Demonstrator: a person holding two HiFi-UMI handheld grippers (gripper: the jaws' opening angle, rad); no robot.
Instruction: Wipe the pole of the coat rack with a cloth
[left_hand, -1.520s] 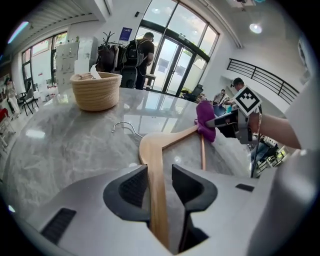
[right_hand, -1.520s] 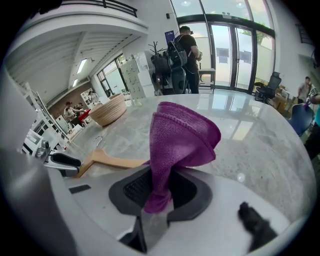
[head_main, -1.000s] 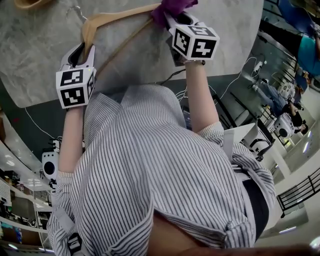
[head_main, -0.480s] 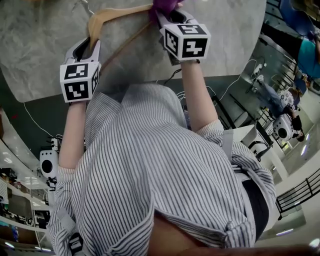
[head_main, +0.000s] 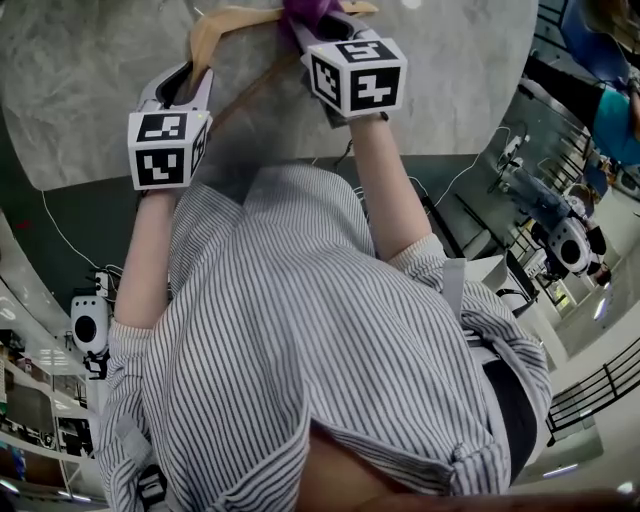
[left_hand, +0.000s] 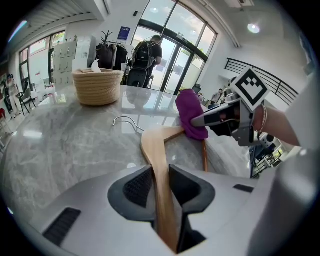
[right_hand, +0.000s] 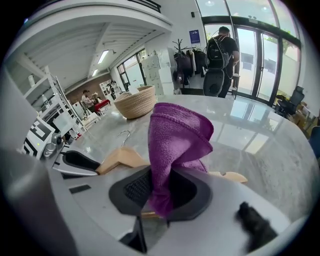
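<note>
Marble table (head_main: 80, 90) below. Wooden hanger (left_hand: 150, 145) over tabletop, one arm clamped tight between jaws of left gripper (left_hand: 161, 186). Purple cloth (right_hand: 177, 135) bunched against hanger's other arm, pinched in right gripper (right_hand: 160, 192), jaws narrow on fabric.

1 overhead, 2 jaw-close; shared hanger (left_hand: 152, 145)

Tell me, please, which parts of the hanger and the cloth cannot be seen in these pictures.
Head view: the top edge cuts off the cloth and part of the hanger.
Right gripper view: the cloth hides the stretch of hanger behind it.
Left gripper view: the left gripper covers the hanger's near end.
</note>
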